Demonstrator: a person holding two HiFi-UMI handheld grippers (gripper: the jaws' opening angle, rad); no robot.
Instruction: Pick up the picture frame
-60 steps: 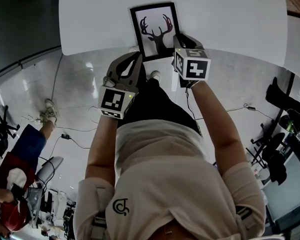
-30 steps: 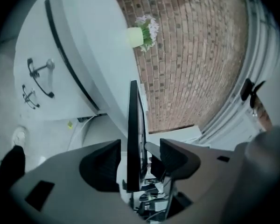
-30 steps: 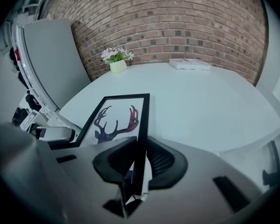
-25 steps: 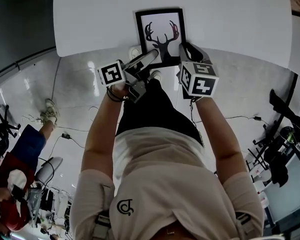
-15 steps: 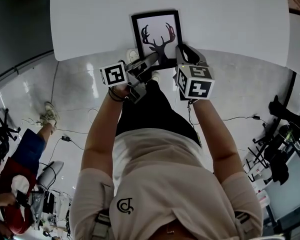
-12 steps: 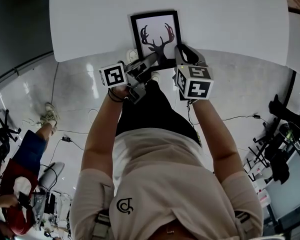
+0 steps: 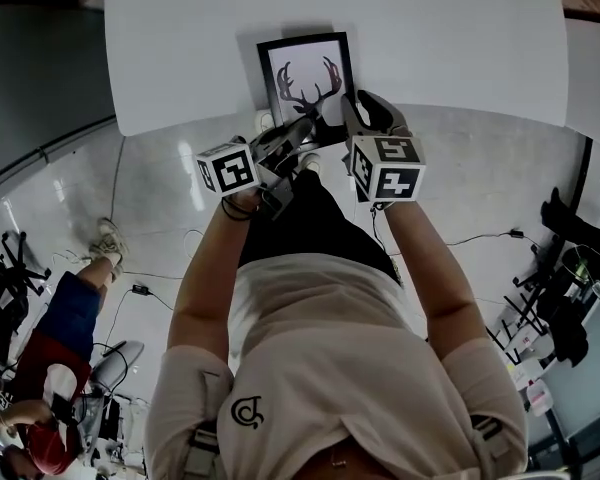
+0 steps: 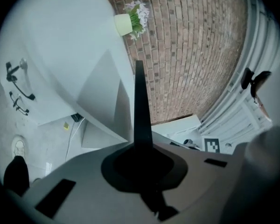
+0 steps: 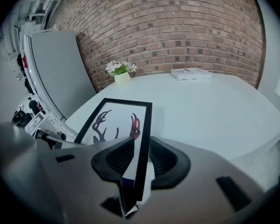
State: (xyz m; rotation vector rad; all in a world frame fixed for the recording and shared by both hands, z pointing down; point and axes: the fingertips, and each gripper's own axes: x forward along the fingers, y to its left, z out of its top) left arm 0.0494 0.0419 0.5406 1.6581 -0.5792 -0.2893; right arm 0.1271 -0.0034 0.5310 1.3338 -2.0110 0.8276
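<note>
Head view: the frame [image 7: 305, 76] lies on the white desk [image 7: 450, 28] at its near edge. The left tool [image 7: 296, 131] is at the frame's near left corner, and the right tool [image 7: 364, 108] is at its right edge.

Left gripper view: the left tool [image 8: 140, 158] is turned on its side, clamped narrow on the frame [image 8: 139, 104], which shows edge-on.

Right gripper view: the right tool [image 9: 140, 157] is opening. The frame's [image 9: 113, 121] black right edge stands between its pads, with a gap on each side.

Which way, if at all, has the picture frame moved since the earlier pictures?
Yes. The picture frame has risen slightly off the white table: a shadow now shows on it beside the frame's left and far edges, where none showed earlier.
</note>
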